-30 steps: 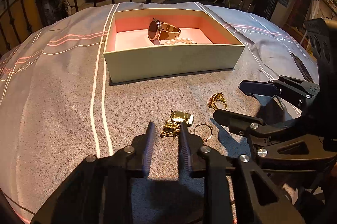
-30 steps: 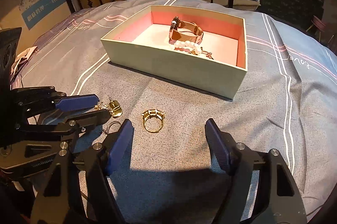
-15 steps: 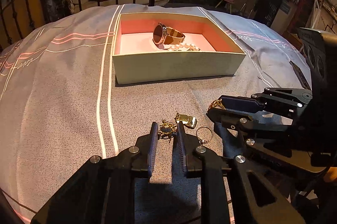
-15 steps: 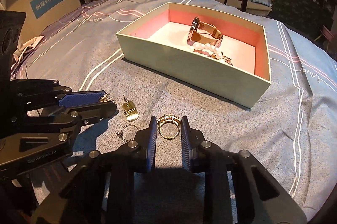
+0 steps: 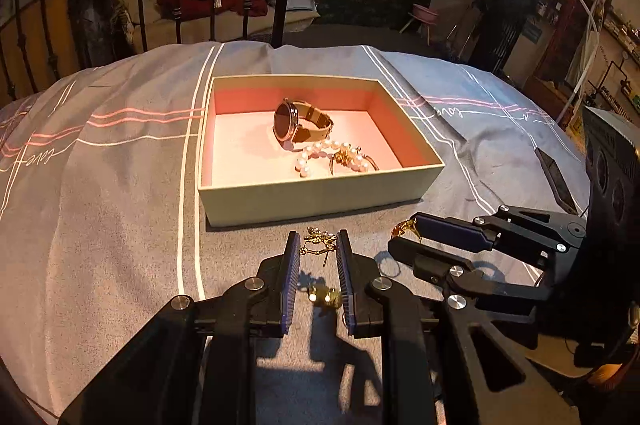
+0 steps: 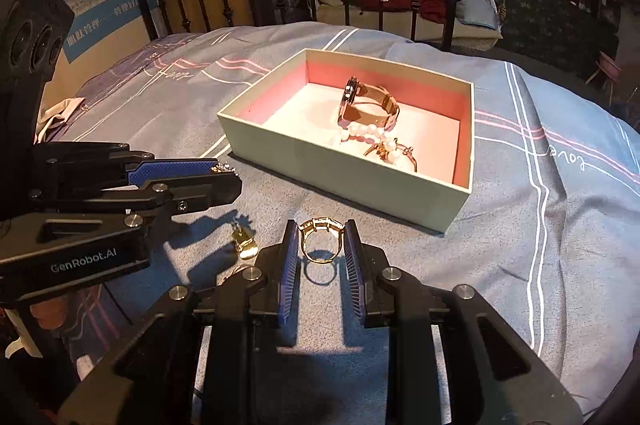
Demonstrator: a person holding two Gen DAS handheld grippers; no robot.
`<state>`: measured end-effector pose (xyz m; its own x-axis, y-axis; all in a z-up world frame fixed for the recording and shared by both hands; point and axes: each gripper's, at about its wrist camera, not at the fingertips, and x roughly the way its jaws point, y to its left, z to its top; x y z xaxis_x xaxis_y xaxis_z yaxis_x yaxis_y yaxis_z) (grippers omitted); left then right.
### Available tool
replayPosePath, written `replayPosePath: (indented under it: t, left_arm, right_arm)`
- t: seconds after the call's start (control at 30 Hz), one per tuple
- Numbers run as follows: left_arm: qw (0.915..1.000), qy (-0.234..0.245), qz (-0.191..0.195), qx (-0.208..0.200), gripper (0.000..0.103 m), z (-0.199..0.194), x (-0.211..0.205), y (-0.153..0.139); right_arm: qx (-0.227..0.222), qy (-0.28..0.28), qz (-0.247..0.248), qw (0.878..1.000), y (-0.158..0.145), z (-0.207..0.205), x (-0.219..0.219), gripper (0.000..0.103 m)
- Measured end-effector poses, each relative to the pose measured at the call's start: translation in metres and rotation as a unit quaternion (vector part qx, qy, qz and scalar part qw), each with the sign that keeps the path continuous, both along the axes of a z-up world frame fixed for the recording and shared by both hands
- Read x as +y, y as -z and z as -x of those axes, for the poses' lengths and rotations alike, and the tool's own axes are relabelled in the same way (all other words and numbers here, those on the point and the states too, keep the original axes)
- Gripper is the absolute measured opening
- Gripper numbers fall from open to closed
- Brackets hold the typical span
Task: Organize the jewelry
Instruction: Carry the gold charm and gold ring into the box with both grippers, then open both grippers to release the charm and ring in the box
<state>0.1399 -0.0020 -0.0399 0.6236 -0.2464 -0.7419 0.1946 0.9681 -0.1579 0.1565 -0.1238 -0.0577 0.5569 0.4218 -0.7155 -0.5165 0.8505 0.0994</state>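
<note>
While both grippers are carrying small gold pieces above the bedspread, the job reads as a lift toward the open box, which already holds a watch and a pearl bracelet. In the right wrist view the right gripper has its jaws drawn narrow on a gold ring, pinched across the band's two sides with the setting uppermost; its shadow on the cloth below suggests it is off the surface. In the left wrist view the left gripper is likewise closed narrow on a gold charm earring, caught near the fingertips, with a thin post hanging under it. A gold tag-shaped piece and a thin hoop lie on the cloth between the two tools. These pieces look very light, so weight is no concern; the ring is stiff, smooth metal and could squirt out or twist if squeezed off-centre, so across the band is the sound grip. The earring looks delicate and spiky, likely to snag the pad ridges or bend, and is best held by its solid body
</note>
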Motion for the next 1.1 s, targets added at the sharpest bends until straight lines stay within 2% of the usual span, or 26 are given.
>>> replayPosePath:
  t: [0.17, 0.47, 0.67, 1.1]
  left_arm:
    - [0.9999, -0.011, 0.01, -0.004, 0.018, -0.03, -0.004, -0.019]
    - [0.9994, -0.033, 0.005, 0.011, 0.018, -0.088, -0.005, -0.034]
    - [0.9985, -0.037, -0.008, 0.038, 0.018, -0.118, -0.01, -0.02]
    - [0.9956, -0.047, -0.013, 0.08, 0.018, -0.136, -0.003, 0.014]
  right_arm:
    - [-0.022, 0.019, 0.001, 1.0, -0.021, -0.02, -0.001, 0.024]
    - [-0.029, 0.053, -0.007, 0.998, -0.043, -0.069, -0.001, 0.024]
    - [-0.005, 0.061, 0.012, 0.998, -0.024, -0.09, 0.01, 0.024]
    - [0.028, 0.05, 0.024, 0.998, 0.004, -0.105, 0.016, 0.024]
